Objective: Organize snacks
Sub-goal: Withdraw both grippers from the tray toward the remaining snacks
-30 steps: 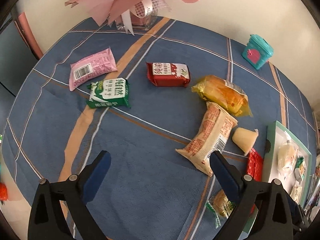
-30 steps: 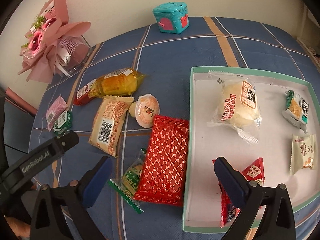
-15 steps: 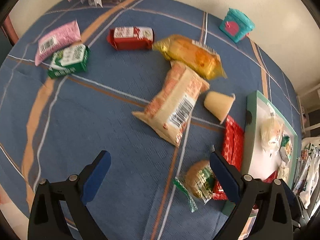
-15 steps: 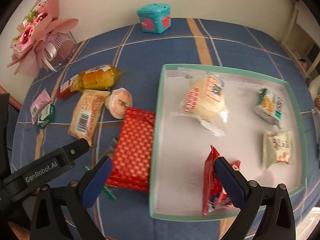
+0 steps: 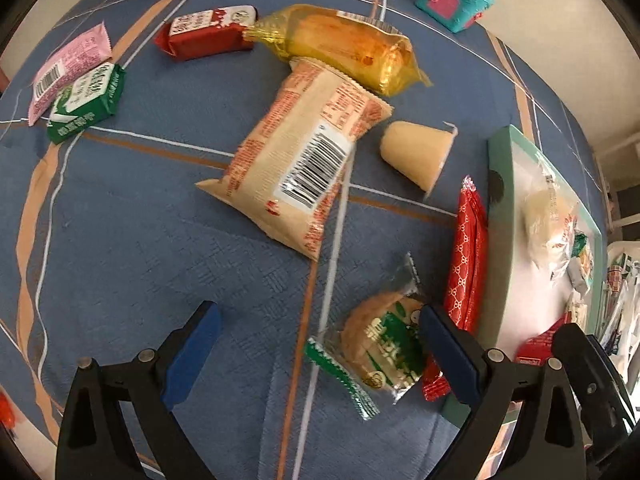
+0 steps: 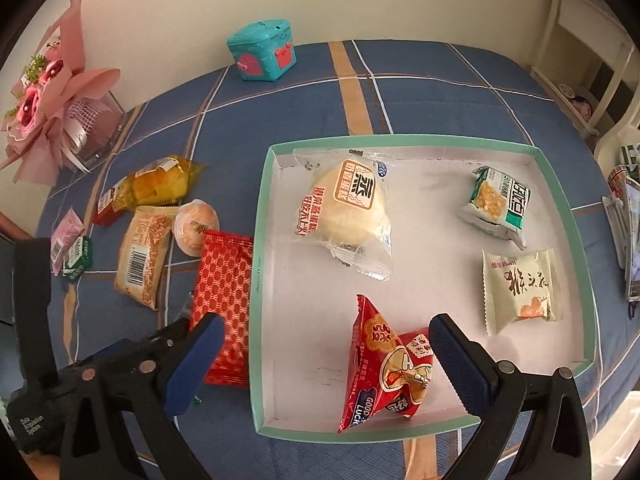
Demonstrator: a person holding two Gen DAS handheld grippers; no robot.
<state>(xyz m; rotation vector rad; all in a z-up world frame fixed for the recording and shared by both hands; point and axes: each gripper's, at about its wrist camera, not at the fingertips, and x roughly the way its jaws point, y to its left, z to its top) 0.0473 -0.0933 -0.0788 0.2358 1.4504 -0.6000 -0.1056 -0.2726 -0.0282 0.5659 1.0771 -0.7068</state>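
My left gripper [image 5: 318, 344] is open and empty just above a green-labelled round cake packet [image 5: 380, 344] lying on the blue cloth. Beside the packet lie a red patterned pack [image 5: 468, 256], a beige barcode bag [image 5: 304, 164], a jelly cup [image 5: 418, 152] and a yellow bread bag [image 5: 348, 46]. My right gripper [image 6: 320, 364] is open and empty over the green-rimmed white tray [image 6: 260, 240]. The tray holds a red pouch [image 6: 384, 364], a white bun pack [image 6: 346, 208] and two small packets [image 6: 498, 200].
A red carton [image 5: 204, 32], a green carton [image 5: 86, 102] and a pink packet [image 5: 66, 70] lie at the far left. A teal toy box [image 6: 262, 54] and a pink bouquet [image 6: 52, 108] stand at the back. Shelving [image 6: 592, 64] stands right of the table.
My left gripper has moved right and closer to the green-labelled cake packet. My right gripper has shifted right over the tray. Both stayed open.
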